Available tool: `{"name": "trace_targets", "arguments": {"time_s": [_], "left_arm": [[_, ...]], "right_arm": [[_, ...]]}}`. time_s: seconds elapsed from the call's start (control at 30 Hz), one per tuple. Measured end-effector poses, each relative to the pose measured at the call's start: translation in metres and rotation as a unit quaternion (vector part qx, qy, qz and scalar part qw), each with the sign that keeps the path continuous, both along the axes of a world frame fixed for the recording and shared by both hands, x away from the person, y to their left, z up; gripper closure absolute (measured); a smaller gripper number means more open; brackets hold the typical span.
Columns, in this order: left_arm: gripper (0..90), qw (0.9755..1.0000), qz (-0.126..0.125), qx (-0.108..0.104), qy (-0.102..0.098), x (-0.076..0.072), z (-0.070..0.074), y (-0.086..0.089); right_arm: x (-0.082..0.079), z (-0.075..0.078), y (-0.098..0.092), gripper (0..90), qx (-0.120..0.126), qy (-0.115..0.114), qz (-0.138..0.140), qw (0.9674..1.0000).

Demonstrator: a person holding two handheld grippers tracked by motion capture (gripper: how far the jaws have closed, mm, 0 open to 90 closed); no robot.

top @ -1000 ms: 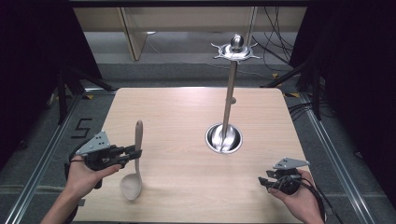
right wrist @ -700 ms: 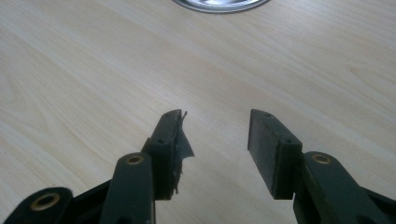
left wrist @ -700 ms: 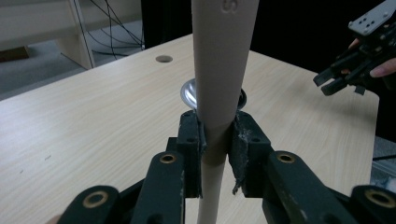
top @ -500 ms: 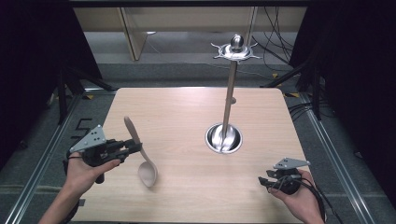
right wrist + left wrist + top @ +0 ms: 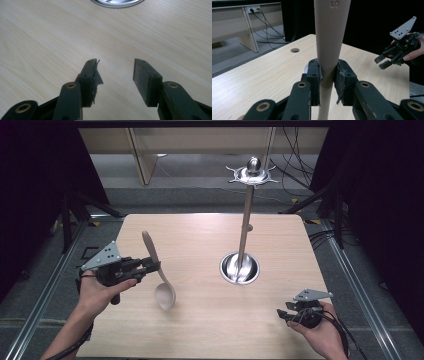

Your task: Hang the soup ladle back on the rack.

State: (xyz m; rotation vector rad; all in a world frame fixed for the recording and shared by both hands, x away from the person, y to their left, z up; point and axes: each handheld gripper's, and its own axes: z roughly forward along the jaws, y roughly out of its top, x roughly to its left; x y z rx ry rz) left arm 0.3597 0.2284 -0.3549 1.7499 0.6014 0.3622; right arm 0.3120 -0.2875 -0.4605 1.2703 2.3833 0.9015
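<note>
The tabletop (image 5: 210, 330) carries 1 steel hanging stand (image 5: 244, 240), its base right of centre. 1 wooden spoon (image 5: 159, 270) hangs bowl-down above the left half, clamped at the handle by the left gripper (image 5: 150, 266). This looks like the carry step; next it needs tipping toward a hook on the stand's crown. Of the 2 grippers, the right gripper (image 5: 284, 315) sits near the front right corner, jaws apart, empty.

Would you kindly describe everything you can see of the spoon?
The spoon looks like pale wood, one piece with a long flat handle widening toward its end and an oval bowl. It is lifted off the table, tilted, bowl down and handle up. The left gripper clamps its handle between both jaws; nothing else touches it.
</note>
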Motion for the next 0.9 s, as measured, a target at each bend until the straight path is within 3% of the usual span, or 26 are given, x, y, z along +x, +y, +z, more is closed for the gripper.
{"name": "trace_targets", "arguments": {"time_s": [0.07,0.47,0.9], "left_arm": [[74.3,1.0000,-0.001,0.000,-0.003,0.001,0.002,-0.001],[74.2,0.9999,0.006,-0.014,-0.003,0.006,0.011,-0.008],[74.2,0.9994,0.008,-0.029,-0.019,0.014,0.017,-0.016]], "right_arm": [[-0.002,0.002,0.002,54.7,0.010,0.015,-0.014,0.9997],[-0.002,0.002,0.002,53.7,0.011,0.006,-0.017,0.9998],[-0.001,0.001,0.001,53.1,0.009,-0.002,-0.014,0.9999]]}}
